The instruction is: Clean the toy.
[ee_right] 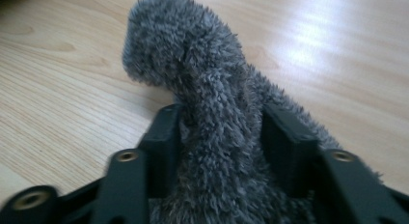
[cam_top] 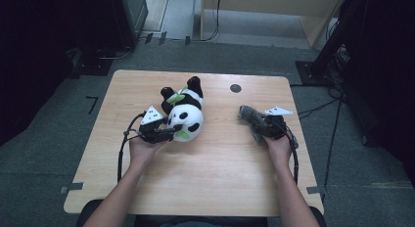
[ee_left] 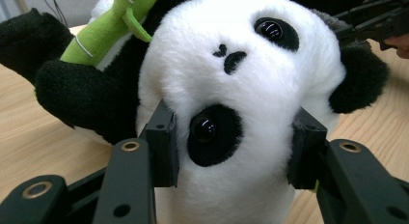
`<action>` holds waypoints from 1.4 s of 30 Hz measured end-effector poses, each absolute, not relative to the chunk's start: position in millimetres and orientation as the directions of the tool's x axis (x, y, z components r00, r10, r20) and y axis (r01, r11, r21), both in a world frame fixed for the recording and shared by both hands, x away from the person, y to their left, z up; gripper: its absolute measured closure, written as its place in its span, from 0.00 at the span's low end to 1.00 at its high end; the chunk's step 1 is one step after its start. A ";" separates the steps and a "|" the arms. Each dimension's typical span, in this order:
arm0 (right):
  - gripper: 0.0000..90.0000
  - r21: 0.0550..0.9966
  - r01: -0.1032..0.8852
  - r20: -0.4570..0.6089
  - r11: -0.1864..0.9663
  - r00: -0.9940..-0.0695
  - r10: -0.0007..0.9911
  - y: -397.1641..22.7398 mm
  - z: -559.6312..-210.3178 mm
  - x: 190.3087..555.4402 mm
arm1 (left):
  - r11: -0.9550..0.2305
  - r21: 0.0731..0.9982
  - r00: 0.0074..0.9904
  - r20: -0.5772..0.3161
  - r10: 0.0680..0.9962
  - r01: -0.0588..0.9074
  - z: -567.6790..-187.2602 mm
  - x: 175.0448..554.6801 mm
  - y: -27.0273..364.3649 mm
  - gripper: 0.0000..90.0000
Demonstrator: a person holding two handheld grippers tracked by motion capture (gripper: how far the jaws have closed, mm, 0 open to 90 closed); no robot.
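Panda plush (cam_top: pixel 185 112) lies on the wooden worktop (cam_top: pixel 220 178), centre-left of the high view, head toward the bottom of the frame, black legs toward the top. Green bamboo stalk (cam_top: pixel 176 97) rests across its chest. Left hand-held gripper (cam_top: pixel 169 133) sits at the lower left of the toy's head. In the left gripper view its two black jaws stand wide and press into the white fur on either side of the face, one by the lower eye patch (ee_left: pixel 214 134), the other below the black ear (ee_left: pixel 359 79); the head fills the gap between them.

Right hand-held gripper (cam_top: pixel 254 123) is centre-right in the high view, well apart from the panda. Its jaws close on a grey furry plush piece (ee_right: pixel 212 137), squeezing it narrow. The free end curls up and forward above the worktop. What the grey piece is, cannot tell.
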State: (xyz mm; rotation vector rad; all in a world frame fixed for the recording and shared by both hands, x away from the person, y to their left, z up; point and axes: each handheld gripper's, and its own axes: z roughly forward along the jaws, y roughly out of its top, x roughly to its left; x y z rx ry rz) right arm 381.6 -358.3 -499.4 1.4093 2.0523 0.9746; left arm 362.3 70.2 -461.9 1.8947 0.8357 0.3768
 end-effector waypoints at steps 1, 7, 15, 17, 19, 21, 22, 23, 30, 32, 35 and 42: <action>0.70 0.760 0.613 0.030 0.217 -0.367 0.930 -359.0 -500.7 382.3 | -0.274 0.882 0.712 -0.092 0.697 0.382 -461.3 361.7 69.7 0.55; 0.83 0.772 0.610 0.092 0.177 -0.384 0.919 -356.6 -488.5 375.1 | -0.275 0.908 0.691 -0.020 0.722 0.315 -451.6 352.5 69.6 0.56; 0.84 0.808 0.550 0.087 0.211 -0.465 0.881 -328.8 -464.1 361.0 | -0.259 0.915 0.700 -0.034 0.714 0.309 -448.2 350.9 71.1 0.56; 0.85 0.813 0.544 0.100 0.208 -0.483 0.870 -322.9 -461.6 359.9 | -0.264 0.913 0.701 -0.032 0.712 0.310 -448.9 350.8 70.2 0.56; 0.85 0.817 0.537 0.106 0.212 -0.501 0.859 -317.1 -459.5 358.4 | -0.274 0.909 0.700 -0.025 0.713 0.312 -450.0 350.4 69.5 0.56; 0.85 0.822 0.528 0.113 0.213 -0.518 0.848 -311.4 -456.5 356.2 | -0.279 0.907 0.702 -0.025 0.712 0.315 -450.3 349.8 69.2 0.56; 0.85 0.825 0.521 0.109 0.218 -0.525 0.844 -308.6 -454.8 354.9 | -0.278 0.907 0.702 -0.026 0.712 0.316 -450.3 349.5 68.9 0.56; 0.85 0.827 0.516 0.106 0.223 -0.534 0.839 -305.6 -453.1 353.4 | -0.277 0.907 0.702 -0.029 0.711 0.318 -450.4 349.0 68.1 0.56; 0.85 0.852 0.463 0.091 0.243 -0.588 0.804 -286.4 -439.5 343.2 | -0.301 0.905 0.712 -0.002 0.702 0.299 -450.7 345.3 62.1 0.56; 0.85 0.865 0.448 0.105 0.228 -0.605 0.789 -281.8 -434.2 339.8 | -0.303 0.905 0.715 -0.002 0.700 0.299 -450.5 344.4 60.6 0.56; 0.85 0.883 0.427 0.143 0.195 -0.640 0.755 -271.9 -425.2 335.1 | -0.307 0.906 0.722 0.003 0.692 0.291 -449.5 342.0 57.1 0.56; 0.85 0.884 0.414 0.151 0.218 -0.693 0.705 -249.7 -425.6 332.3 | -0.308 0.907 0.733 -0.001 0.680 0.287 -448.6 338.8 54.1 0.56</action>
